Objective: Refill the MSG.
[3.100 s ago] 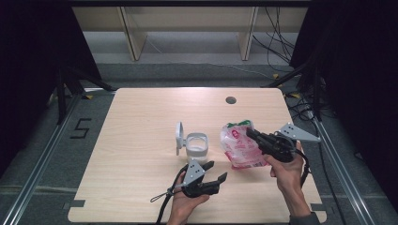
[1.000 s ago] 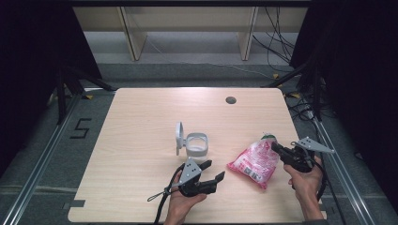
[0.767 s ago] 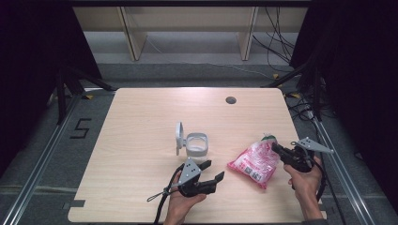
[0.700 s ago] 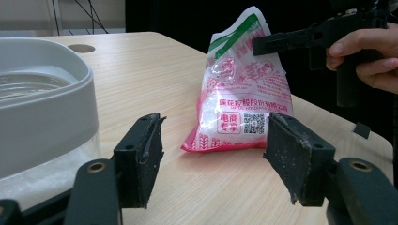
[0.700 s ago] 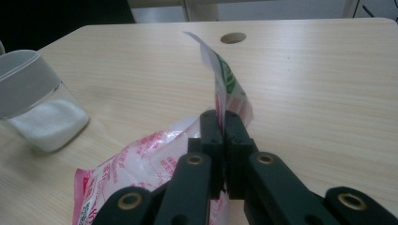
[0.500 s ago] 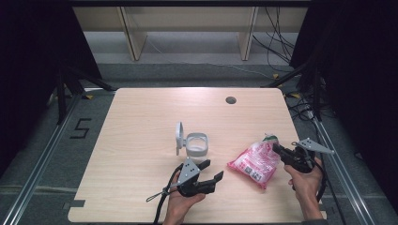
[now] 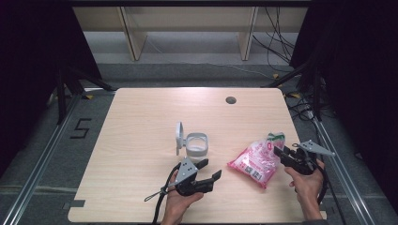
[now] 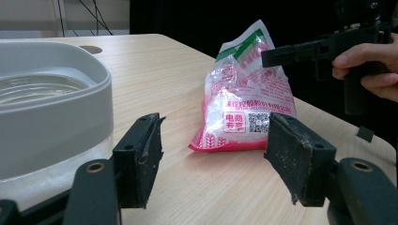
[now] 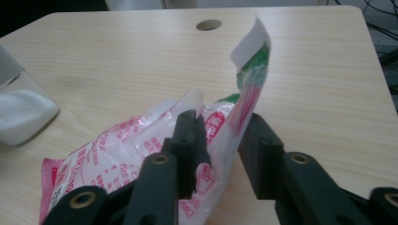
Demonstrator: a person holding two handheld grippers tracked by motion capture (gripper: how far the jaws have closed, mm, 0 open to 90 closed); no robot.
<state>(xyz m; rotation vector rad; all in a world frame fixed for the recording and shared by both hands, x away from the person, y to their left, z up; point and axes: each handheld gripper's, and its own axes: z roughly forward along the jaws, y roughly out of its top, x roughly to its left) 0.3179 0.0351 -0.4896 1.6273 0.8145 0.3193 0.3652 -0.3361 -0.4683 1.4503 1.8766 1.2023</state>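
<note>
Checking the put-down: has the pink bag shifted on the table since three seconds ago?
Yes. The pink bag has moved toward the table's near right corner, away from the white container it was beside.

Can't read the small print on the pink bag (image 8: 244, 110), too blurry. Its lower end is hidden behind the right hand-held gripper (image 9: 220, 140) up close. The white container (image 8: 51, 117) gets cut off at the frame's left edge, contents unclear.

Wooden table (image 7: 141, 122), pink bag (image 7: 256, 161), white container (image 7: 196, 146)
</note>
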